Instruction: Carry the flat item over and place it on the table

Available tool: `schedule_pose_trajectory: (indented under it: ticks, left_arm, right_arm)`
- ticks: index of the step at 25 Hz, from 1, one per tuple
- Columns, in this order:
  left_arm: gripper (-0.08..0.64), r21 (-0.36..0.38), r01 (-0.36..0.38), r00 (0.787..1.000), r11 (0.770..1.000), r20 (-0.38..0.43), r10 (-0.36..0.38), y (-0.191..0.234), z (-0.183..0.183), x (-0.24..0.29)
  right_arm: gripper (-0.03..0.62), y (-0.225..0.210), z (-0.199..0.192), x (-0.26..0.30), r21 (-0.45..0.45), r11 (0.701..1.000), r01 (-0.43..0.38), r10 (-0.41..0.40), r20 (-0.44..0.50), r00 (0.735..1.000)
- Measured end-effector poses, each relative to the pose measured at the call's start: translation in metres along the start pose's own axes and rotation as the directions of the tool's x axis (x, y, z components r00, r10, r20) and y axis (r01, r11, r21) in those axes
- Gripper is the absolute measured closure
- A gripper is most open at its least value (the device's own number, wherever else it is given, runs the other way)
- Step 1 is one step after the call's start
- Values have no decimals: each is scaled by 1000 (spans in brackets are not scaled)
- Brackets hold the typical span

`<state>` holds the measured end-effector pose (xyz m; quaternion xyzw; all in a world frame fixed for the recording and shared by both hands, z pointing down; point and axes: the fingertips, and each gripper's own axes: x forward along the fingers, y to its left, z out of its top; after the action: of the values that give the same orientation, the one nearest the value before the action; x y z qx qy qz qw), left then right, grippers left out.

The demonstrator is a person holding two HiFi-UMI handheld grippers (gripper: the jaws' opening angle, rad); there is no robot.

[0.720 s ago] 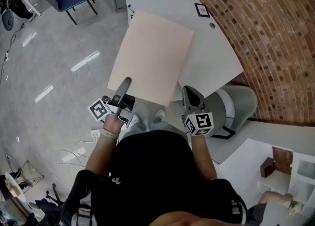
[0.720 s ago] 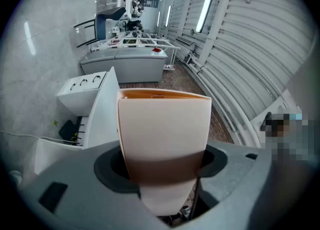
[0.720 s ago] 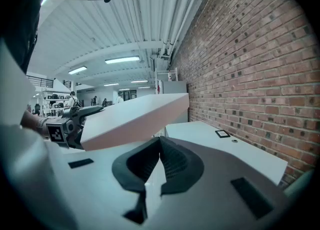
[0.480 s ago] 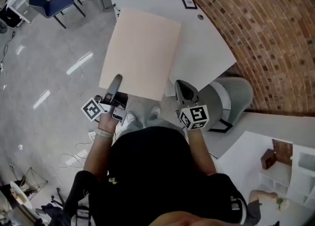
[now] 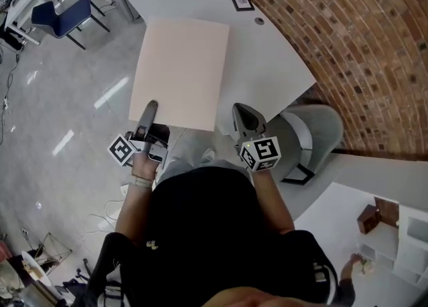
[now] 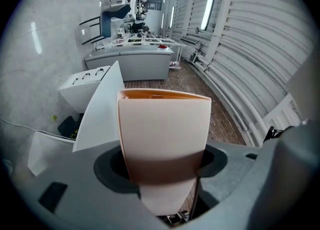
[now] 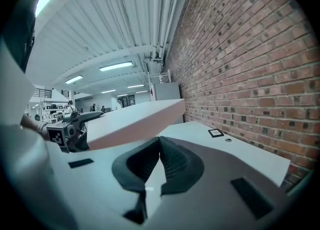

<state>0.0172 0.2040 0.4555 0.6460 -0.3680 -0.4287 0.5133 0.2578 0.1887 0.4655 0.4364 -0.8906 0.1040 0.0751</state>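
Observation:
The flat item is a pale pink board (image 5: 179, 71), held out level in front of me, its far right part over the white table (image 5: 267, 58). My left gripper (image 5: 147, 115) is shut on its near left corner; in the left gripper view the board (image 6: 165, 124) fills the gap between the jaws (image 6: 160, 166). My right gripper (image 5: 242, 122) hangs shut and empty just off the board's near right corner, above the table's edge. The right gripper view shows its closed pads (image 7: 159, 161), the raised board (image 7: 135, 119) and the left gripper (image 7: 70, 126) beyond.
A small black-framed square (image 5: 241, 1) and a round hole cover (image 5: 259, 21) lie on the table by the brick wall (image 5: 361, 51). A grey rounded seat (image 5: 314, 132) stands by the table's near end. A blue chair (image 5: 63, 18) stands far left on the grey floor.
I have stepped closer: the table and the brick wall have slid nearer under the board. The left gripper's hold on the board is unchanged, and the right stays shut beside it.

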Motion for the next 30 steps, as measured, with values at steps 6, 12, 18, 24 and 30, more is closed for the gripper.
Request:
schedule_pose_trajectory:
  ticks: [6, 12, 18, 24, 30]
  left_arm:
    - [273, -24, -30, 999, 999, 40, 31, 13, -9, 22]
    - [275, -33, -45, 998, 998, 48, 47, 26, 4, 44]
    - [275, -38, -31, 999, 999, 22, 31, 43, 37, 81]
    - [275, -34, -36, 999, 999, -25, 35, 55, 85, 123]
    - [275, -60, -38, 998, 997, -59, 35, 72, 136, 159]
  right_arm:
    - [581, -28, -2, 12, 13, 1000, -25, 25, -1, 1000]
    - [581, -41, -1, 39, 13, 999, -36, 36, -26, 999]
    - [581, -52, 3, 82, 14, 1000, -5, 6, -40, 999]
    - [581, -57, 17, 143, 20, 999, 27, -26, -60, 998]
    - [581, -56, 30, 207, 18, 998, 54, -53, -79, 995]
